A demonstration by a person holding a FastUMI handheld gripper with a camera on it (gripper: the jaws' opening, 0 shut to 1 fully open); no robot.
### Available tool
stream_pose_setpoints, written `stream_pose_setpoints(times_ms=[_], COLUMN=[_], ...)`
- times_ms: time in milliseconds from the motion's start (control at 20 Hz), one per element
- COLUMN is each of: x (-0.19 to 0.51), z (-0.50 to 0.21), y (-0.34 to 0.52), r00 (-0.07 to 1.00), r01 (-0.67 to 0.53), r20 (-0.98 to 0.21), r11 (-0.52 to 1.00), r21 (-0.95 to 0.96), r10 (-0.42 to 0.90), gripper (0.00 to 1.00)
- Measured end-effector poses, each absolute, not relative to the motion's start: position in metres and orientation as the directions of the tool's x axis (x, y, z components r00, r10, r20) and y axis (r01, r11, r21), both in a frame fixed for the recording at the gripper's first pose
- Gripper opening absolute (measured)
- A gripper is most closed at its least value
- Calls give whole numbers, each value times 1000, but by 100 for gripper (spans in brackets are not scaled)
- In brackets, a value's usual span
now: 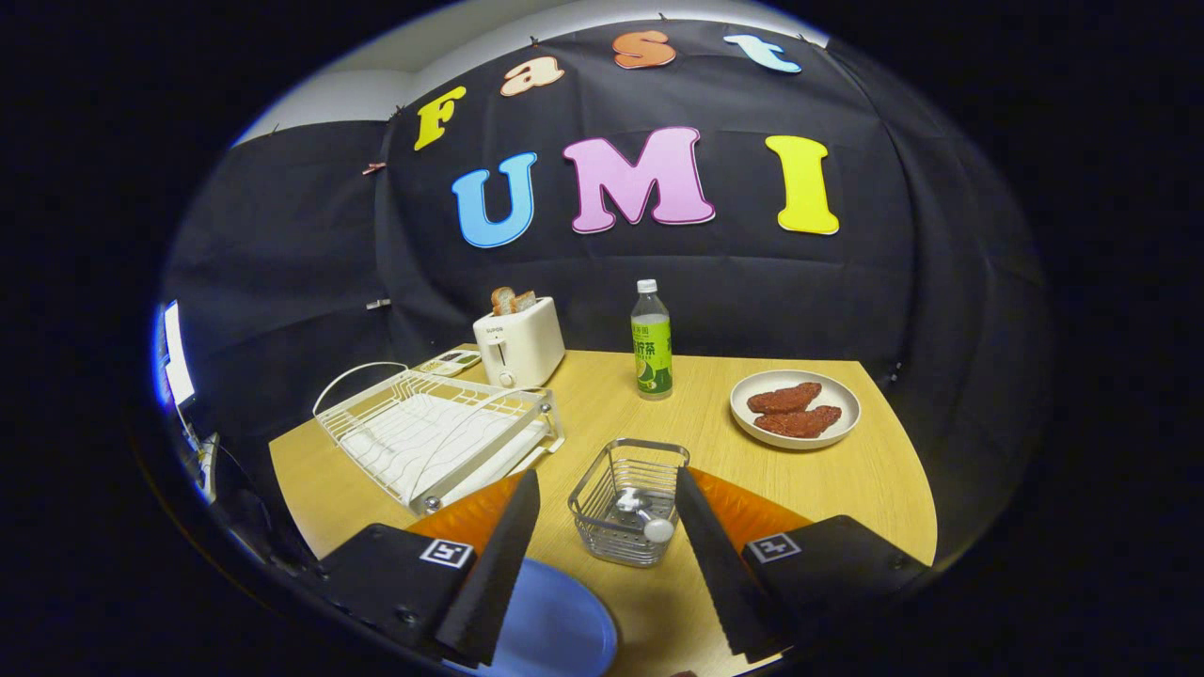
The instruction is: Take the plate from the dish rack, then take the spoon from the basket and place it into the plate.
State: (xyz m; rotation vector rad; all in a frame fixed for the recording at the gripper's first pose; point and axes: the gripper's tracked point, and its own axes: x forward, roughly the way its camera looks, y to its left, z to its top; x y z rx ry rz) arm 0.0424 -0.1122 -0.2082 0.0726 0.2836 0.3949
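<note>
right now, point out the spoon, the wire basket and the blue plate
spoon (651,525): gripper view, on its rounded end inside the basket
wire basket (602,489): gripper view, on its left wall
blue plate (555,625): gripper view, on its bare surface beside the open gripper (611,564)

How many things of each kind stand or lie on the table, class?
Plates: 2, blue, white
Rack: 1
Basket: 1
Spoon: 1
Toaster: 1
Bottle: 1
Total: 7
Hand-held gripper: open, around the basket.
</note>
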Motion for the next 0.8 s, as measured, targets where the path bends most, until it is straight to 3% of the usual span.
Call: stream_pose_setpoints(times_ms=[100, 300, 500, 550, 650, 750, 800], x=[48, 55, 62, 63, 66, 69, 72], z=[-214, -229, -241, -242, -240, -244, -242], y=[-110, -102, -98, -95, -94, -95, -95], r00=[885, 880, 876, 878, 882, 885, 890], r01=[-375, -399, -405, -407, -401, -392, -383], r20=[-255, -263, -286, -279, -276, -282, -280], r11=[921, 916, 914, 914, 916, 920, 923], r21=[100, 42, -1, -6, -15, -22, -27], r10=[389, 395, 388, 389, 381, 371, 360], gripper=[79, 69, 51, 43, 40, 24, 23])
